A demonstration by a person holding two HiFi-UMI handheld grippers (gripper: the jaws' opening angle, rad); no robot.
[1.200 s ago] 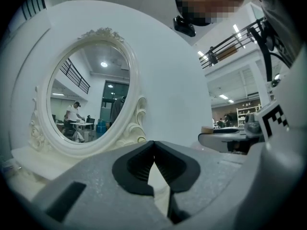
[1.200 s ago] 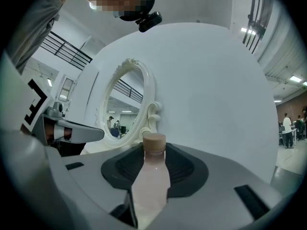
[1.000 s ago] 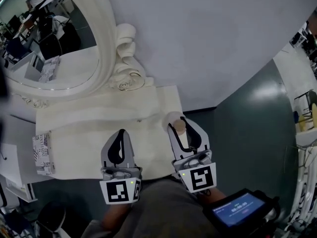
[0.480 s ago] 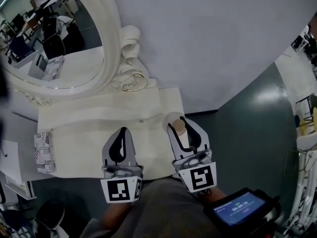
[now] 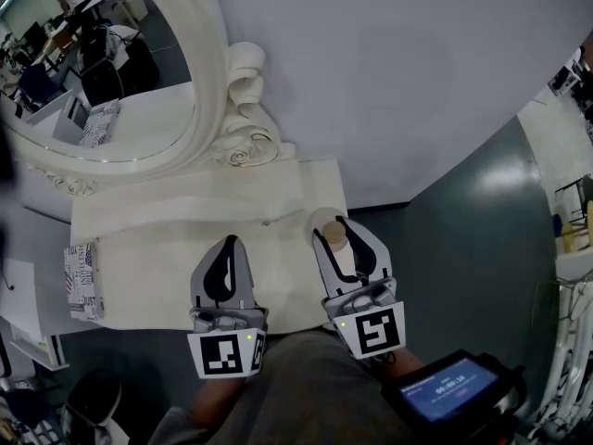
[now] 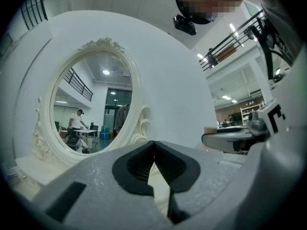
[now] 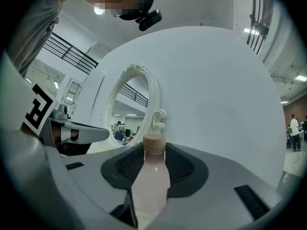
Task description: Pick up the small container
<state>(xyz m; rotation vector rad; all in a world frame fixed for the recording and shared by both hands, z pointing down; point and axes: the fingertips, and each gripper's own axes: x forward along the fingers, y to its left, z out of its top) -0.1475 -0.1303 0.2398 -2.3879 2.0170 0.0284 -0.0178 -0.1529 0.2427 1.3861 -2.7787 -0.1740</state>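
The small container (image 7: 152, 176) is a pale pink bottle with a tan cap (image 7: 154, 141). It stands upright between the dark pads of my right gripper (image 7: 154, 164), which is shut on its body. In the head view the container (image 5: 334, 238) and right gripper (image 5: 339, 236) are over the right end of the white dressing table (image 5: 157, 272). My left gripper (image 5: 228, 246) hovers over the table's middle front. Its jaws (image 6: 154, 145) are shut with nothing between them. Whether the bottle rests on the table or hangs above it is not clear.
An oval mirror (image 5: 102, 72) in a carved white frame (image 5: 243, 128) stands at the back of the table against a white wall. A printed box (image 5: 82, 281) lies at the table's left end. A device with a lit screen (image 5: 447, 389) is by my right arm. Dark green floor lies to the right.
The head view has drifted slightly. Both grippers and the bottle keep their places and states.
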